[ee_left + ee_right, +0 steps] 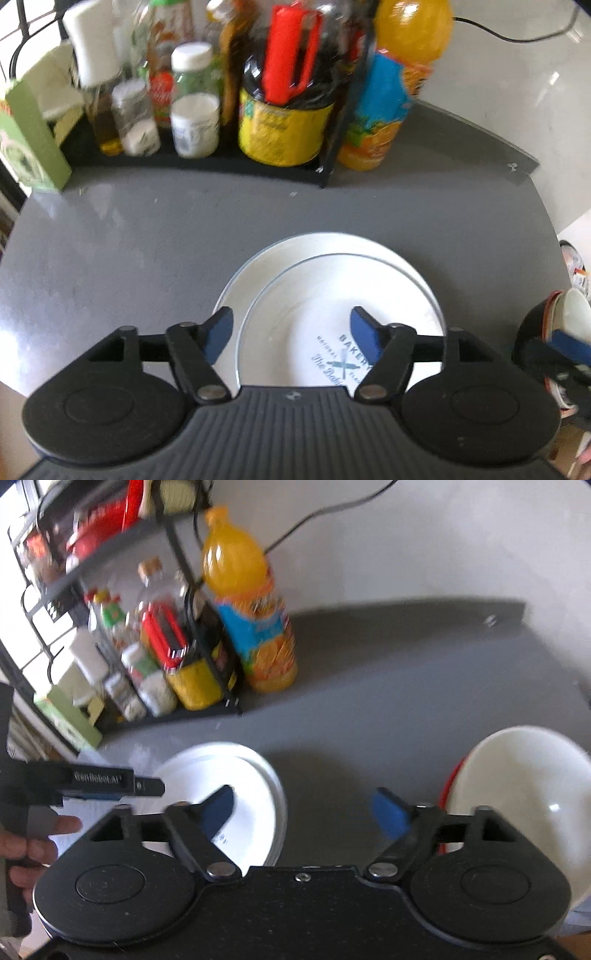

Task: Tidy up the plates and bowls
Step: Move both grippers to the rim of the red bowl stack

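Two plates (332, 280) sit stacked on the counter (129, 240) (the upper one printed). The left gripper (291, 334) hovers over them, spread wide. The right gripper (308, 812) gapes empty beside a bowl (524, 794).

The printed plate (332, 317) is half lost under the left gripper's (291, 338) body, its lettering cut short. On the right, the white bowl (524, 797) runs off the frame edge. Far rack bottles (192, 99) smear into blur, labels unreadable.

Plates (332, 280) stacked; bowl (524, 794) rightward
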`<state>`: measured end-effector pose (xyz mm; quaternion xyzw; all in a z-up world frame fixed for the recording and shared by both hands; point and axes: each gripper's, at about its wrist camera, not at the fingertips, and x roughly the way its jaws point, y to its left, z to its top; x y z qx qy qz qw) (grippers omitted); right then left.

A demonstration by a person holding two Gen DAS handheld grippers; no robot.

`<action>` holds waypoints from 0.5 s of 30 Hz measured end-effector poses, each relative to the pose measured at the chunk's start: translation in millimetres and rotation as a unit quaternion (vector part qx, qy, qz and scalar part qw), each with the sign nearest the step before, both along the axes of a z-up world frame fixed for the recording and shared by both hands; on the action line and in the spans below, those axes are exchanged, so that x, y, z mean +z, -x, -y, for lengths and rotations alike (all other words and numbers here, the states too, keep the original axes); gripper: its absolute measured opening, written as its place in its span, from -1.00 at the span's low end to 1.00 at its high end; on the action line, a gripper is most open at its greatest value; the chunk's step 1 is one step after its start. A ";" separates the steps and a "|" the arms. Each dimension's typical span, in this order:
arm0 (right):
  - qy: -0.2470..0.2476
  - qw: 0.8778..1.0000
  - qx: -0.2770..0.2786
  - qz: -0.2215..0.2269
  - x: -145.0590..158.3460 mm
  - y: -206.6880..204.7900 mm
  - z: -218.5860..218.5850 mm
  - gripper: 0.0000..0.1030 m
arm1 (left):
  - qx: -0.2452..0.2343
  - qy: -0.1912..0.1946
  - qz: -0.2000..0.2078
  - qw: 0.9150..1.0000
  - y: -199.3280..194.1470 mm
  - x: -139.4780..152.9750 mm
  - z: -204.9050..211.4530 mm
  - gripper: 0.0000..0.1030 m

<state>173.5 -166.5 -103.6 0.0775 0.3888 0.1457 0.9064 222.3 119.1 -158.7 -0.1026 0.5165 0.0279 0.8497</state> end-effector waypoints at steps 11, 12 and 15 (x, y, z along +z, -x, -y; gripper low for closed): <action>-0.028 0.997 -0.032 0.057 30.3 5.9 68.7 0.99 | 0.000 -0.002 0.034 0.999 -2.5 42.3 46.4 0.94; -0.026 0.997 -0.033 0.063 31.6 6.4 75.2 0.99 | -0.004 0.001 0.039 0.999 -2.7 44.7 52.9 0.99; -0.025 0.996 -0.038 0.078 34.6 11.0 95.8 0.99 | -0.016 0.006 0.050 0.999 -2.0 52.1 75.8 0.99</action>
